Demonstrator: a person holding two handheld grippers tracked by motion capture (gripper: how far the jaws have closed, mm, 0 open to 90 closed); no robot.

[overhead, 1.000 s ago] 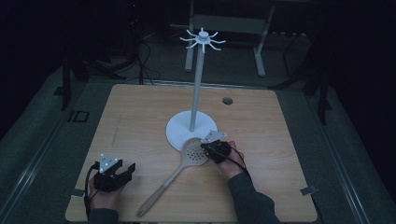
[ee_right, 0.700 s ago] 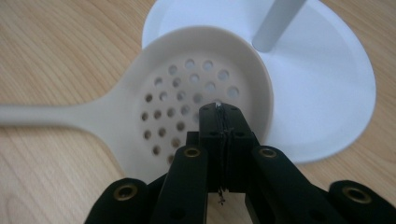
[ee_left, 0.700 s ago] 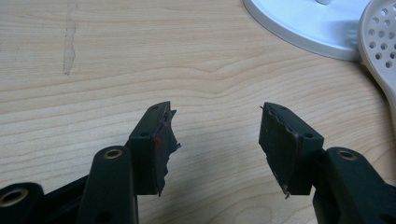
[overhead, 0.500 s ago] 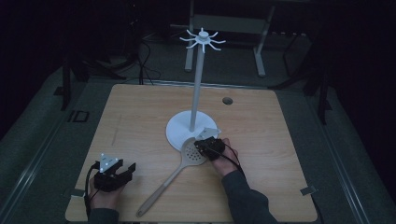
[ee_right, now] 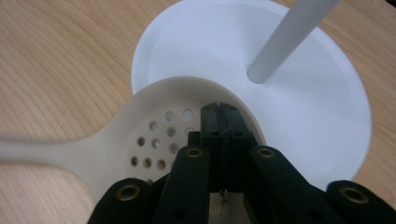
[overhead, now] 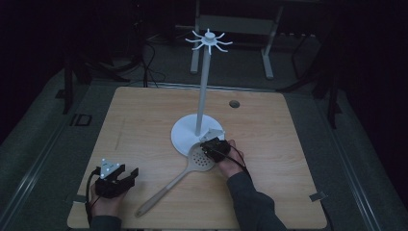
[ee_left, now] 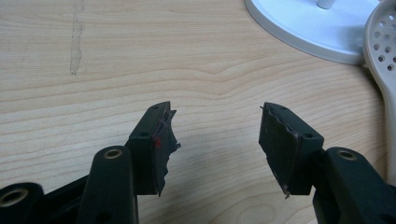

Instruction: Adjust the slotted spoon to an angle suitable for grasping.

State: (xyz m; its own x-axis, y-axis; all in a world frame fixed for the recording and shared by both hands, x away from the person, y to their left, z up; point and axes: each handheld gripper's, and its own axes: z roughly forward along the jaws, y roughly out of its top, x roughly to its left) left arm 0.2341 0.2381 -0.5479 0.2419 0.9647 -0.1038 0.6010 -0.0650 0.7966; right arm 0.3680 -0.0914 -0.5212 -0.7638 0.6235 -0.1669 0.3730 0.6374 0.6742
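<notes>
White plastic marks our landmark, the rack's round base [overhead: 195, 137]. From the high view, our right gripper [overhead: 213, 146] has slid in from the base's right side since a second ago and now sits over the perforated bowl of the slotted spoon [overhead: 202, 157], which lies touching the base's near edge, handle trailing away toward our left gripper [overhead: 117, 179], which has stayed put, well apart from the base. In the left gripper view its claw is spread over bare wood. In the right gripper view the jaws are pressed together above the bowl (nothing between them), so we judge a nudge, not a pick-up. The pale wooden table [overhead: 144, 120] stands in a dark room.
</notes>
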